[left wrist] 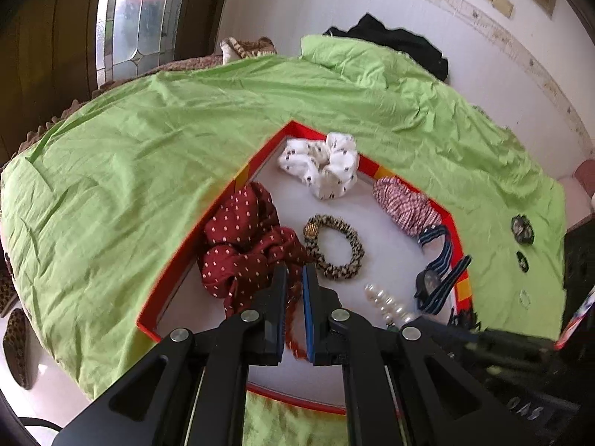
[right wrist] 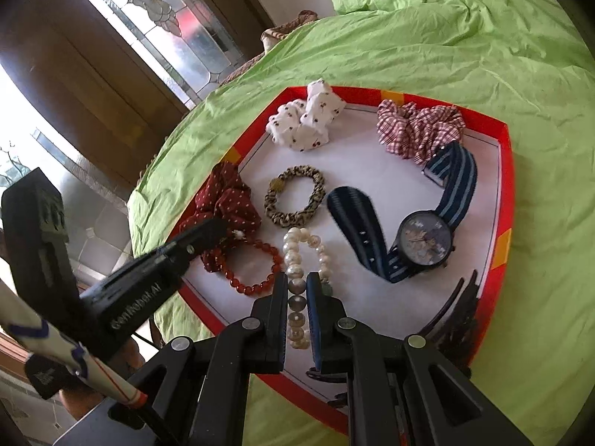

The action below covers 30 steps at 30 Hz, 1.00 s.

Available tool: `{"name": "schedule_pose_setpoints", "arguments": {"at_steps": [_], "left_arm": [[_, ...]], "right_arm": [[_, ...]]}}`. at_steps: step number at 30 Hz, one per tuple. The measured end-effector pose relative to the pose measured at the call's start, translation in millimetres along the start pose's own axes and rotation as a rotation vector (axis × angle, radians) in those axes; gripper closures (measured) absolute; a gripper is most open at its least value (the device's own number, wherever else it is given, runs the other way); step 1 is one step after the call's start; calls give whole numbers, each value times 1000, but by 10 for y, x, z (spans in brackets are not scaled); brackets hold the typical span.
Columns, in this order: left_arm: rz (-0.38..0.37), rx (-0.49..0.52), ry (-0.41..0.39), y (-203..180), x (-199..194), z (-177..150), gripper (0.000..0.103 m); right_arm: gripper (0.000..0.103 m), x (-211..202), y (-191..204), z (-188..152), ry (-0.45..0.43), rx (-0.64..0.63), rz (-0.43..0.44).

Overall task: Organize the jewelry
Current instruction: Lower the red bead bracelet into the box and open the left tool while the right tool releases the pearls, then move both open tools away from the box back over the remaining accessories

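Note:
A red-rimmed white tray (right wrist: 504, 171) lies on a green sheet and holds the jewelry. My right gripper (right wrist: 297, 280) is shut on the pearl bracelet (right wrist: 297, 245) at the tray's near edge. My left gripper (left wrist: 294, 273) is closed around the red bead bracelet (right wrist: 253, 271), whose beads show between its fingers (left wrist: 293, 334); it also shows at the tray's left side in the right wrist view (right wrist: 208, 230). In the tray lie a leopard hair tie (right wrist: 293, 195), a dark red dotted scrunchie (right wrist: 227, 197), a white scrunchie (right wrist: 305, 122), a checked scrunchie (right wrist: 420, 130) and a blue-striped watch (right wrist: 424, 241).
A black hair clip (right wrist: 457, 308) lies at the tray's near right corner. In the left wrist view, two small dark items (left wrist: 522, 228) and a clear ring (left wrist: 524, 297) lie on the green sheet (left wrist: 148, 148) right of the tray. A glass door stands behind.

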<state>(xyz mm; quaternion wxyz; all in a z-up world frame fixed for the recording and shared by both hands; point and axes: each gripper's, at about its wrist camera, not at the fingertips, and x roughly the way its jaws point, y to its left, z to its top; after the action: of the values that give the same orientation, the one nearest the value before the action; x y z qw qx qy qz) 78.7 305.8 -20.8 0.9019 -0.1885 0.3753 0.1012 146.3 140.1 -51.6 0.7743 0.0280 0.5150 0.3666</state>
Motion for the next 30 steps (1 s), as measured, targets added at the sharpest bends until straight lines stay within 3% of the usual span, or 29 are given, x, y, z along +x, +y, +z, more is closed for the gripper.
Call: {"name": "schedule_pose_setpoints", "arguments": {"at_steps": [3,7,9,10,11,18,25,30], "left_arm": [[-9,-22,-32,33,-69,19,94],[4,-39,-47,64,-91,33,77],[9,-42,-56,74,-104,36,74],[11,-43,-61,74,-111,38,72],[13,-42,-64,74,-115,37,69],[61,-33,-108,65,-171,41,61],[20,-42,-115,79,-207,42,46],[-110,-135,-154,218,-318,48,32]], "right_arm": [[91,36,29,-20,11,-6,0],[86,70,45,-45,23,-5,0],[71,46,51,-50,17,-6,4],[53,16,49,-53,8,-3,4],[42,7,54,-52,2,0,5],[42,-228,9,-97,-54,-1,-25],[41,-537,-198,-217,-108,61,-41],[40,-748,-341,-363,-145,98,-58]]}}
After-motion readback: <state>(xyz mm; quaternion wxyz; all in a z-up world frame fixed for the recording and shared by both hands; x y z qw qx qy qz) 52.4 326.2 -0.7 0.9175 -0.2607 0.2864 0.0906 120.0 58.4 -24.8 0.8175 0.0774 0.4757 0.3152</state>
